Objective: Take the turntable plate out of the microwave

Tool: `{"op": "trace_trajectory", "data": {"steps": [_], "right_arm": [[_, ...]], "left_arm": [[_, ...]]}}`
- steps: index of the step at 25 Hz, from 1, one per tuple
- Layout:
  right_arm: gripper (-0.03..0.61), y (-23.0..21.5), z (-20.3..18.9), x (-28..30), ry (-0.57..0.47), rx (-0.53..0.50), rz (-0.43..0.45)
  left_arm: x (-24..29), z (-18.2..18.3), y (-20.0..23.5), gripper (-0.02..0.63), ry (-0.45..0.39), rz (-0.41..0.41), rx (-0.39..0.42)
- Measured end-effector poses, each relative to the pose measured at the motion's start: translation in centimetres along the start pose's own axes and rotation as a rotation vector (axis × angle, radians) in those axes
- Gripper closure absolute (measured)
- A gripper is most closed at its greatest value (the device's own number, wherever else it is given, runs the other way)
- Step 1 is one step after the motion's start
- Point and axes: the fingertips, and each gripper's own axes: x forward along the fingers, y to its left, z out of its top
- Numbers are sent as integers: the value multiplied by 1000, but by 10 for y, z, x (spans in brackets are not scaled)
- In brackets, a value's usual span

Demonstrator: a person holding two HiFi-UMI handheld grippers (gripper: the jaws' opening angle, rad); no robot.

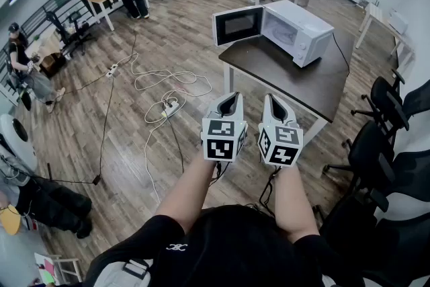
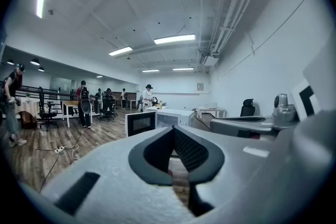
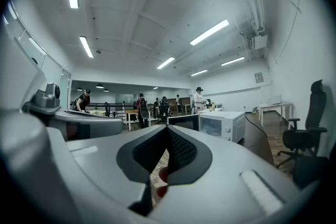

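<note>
Though well apart from the open-doored microwave (image 1: pixel 304 33), left gripper (image 1: pixel 229 101) and right gripper (image 1: pixel 273 104) both closed, empty; its interior indistinct.

microwave (image 1: pixel 299 30) on table (image 1: pixel 295 80), door (image 1: pixel 238 25) open leftward, office chairs (image 1: pixel 386 104) right of table

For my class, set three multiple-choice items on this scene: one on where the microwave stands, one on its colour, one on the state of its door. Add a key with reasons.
1. Where does the microwave stand?
A. on the floor
B. on the dark table
C. on a chair

2. What colour is its casing?
A. red
B. white
C. green

3. How is its door?
A. swung open
B. shut
C. taken off

Key:
1 B: it sits at the table's far end.
2 B: its top and side show white.
3 A: the door stands out to its left, still attached.
</note>
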Motion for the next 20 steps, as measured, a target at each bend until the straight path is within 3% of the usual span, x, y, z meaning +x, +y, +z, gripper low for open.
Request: {"op": "trace_trajectory", "data": {"steps": [8, 20], "right_arm": [[574, -13, 1, -1, -31, 67, 20], [574, -30, -11, -1, -15, 49, 41]], "left_arm": [[8, -1, -9, 604, 7, 15, 15], [25, -11, -25, 604, 17, 31, 25]]}}
